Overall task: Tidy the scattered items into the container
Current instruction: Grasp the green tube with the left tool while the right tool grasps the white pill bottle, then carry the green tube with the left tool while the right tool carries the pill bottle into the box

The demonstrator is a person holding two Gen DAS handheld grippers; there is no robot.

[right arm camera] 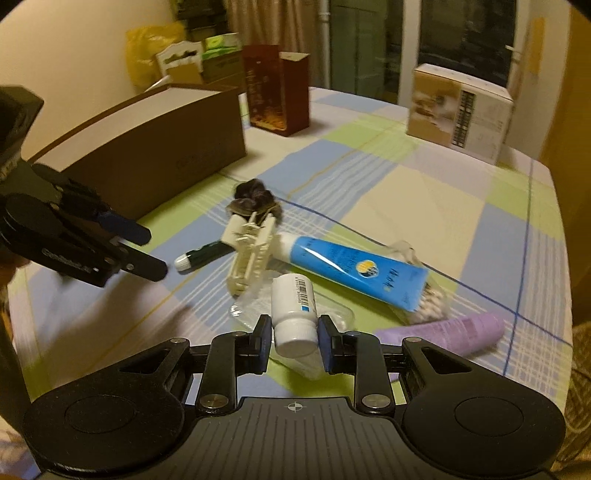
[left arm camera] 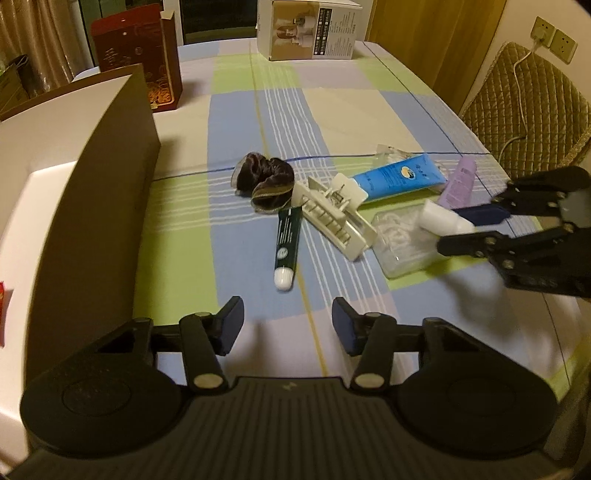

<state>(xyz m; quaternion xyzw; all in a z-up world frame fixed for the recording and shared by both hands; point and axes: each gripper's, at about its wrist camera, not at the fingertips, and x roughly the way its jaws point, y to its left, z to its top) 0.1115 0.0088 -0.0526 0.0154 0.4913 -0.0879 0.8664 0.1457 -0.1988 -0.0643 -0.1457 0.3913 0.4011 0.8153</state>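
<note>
My right gripper (right arm camera: 293, 328) is shut on a small white bottle (right arm camera: 293, 306), holding it by its cap end over a clear plastic box (right arm camera: 338, 314). In the left wrist view the same bottle (left arm camera: 441, 218) sits between that gripper's fingers (left arm camera: 480, 216). My left gripper (left arm camera: 288, 319) stands open and empty, just short of a dark green tube (left arm camera: 286, 247). Around it lie a white claw clip (left arm camera: 332, 218), a dark scrunchie (left arm camera: 266, 181), a blue tube (left arm camera: 399, 177) and a purple tube (left arm camera: 458, 181). The brown container (left arm camera: 92, 184) stands at the left.
A red gift box (left arm camera: 136, 62) and a white carton (left arm camera: 314, 29) stand at the table's far end. A quilted chair (left arm camera: 524, 110) is beyond the right edge. The checked tablecloth (left arm camera: 258, 110) covers the whole table.
</note>
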